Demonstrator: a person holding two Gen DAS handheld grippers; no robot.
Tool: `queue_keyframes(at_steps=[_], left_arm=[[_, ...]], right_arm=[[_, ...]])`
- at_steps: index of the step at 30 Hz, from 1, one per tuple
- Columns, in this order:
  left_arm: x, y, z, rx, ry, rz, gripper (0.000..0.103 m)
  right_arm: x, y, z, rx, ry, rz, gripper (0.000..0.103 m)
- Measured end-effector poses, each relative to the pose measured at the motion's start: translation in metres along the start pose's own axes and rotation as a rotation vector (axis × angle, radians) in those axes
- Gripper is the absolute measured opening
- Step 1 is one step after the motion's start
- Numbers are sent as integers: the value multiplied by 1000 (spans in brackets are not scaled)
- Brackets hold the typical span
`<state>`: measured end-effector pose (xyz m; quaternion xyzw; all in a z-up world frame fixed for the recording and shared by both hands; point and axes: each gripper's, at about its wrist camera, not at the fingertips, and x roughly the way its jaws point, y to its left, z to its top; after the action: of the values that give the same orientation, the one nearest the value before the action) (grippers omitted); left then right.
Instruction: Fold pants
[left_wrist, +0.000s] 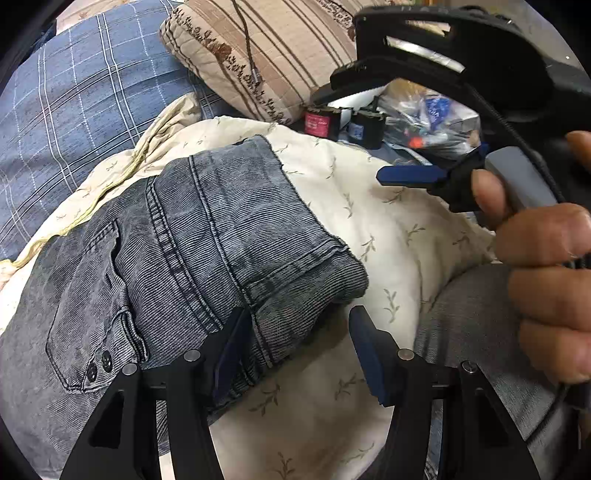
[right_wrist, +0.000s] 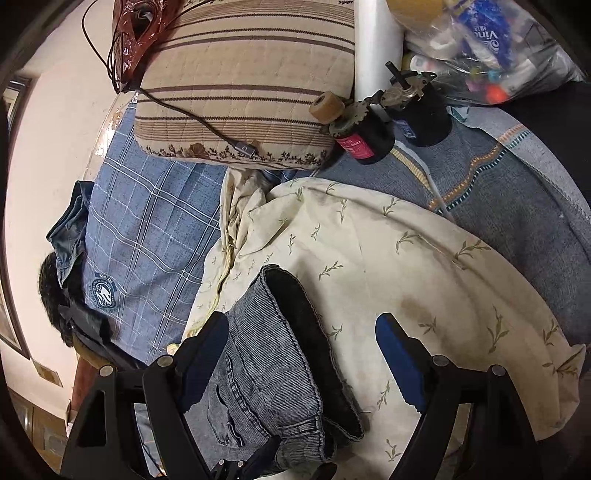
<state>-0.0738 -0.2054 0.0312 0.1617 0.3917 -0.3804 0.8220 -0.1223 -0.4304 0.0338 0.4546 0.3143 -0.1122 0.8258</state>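
Observation:
The grey-blue denim pants (left_wrist: 177, 258) lie folded on a cream leaf-print quilt (left_wrist: 369, 206). A back pocket with two buttons (left_wrist: 98, 365) faces up. My left gripper (left_wrist: 299, 339) is open just above the folded edge near the crotch seam, with the jaws apart over the fabric and the quilt. My right gripper (left_wrist: 406, 176) shows in the left wrist view, held in a hand above the quilt to the right of the pants. In the right wrist view the right gripper (right_wrist: 303, 336) is open, and the pants (right_wrist: 273, 354) lie below and between its fingers.
A striped beige pillow (right_wrist: 243, 74) with a cable on it and a blue plaid sheet (right_wrist: 147, 229) lie beyond the quilt. Two small dark canisters (right_wrist: 365, 136) and a plastic bag of items (right_wrist: 491, 44) sit at the far right, on a grey knit blanket (right_wrist: 517, 192).

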Motion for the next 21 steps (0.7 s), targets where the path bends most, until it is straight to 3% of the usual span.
queue_keyframes(at_steps=[7,13,14,17,21], left_arm=[[-2,6,3,1,-16,-54,57],[21,-20,2,152,23,111,59],[24,-23,0,174,16,140,57],[25,-22,-7,172,-27,188,36],[10,-2,-6,89,-50,92,19]], right_arm=[[-4,-3,1,19,-17,-6,84],[-3,-2,0,17,-11,-5,84],[-3,-2,0,17,-12,-7,84],[-2,-3,1,25,-5,-1,84],[0,-3,0,23,3,2,84]])
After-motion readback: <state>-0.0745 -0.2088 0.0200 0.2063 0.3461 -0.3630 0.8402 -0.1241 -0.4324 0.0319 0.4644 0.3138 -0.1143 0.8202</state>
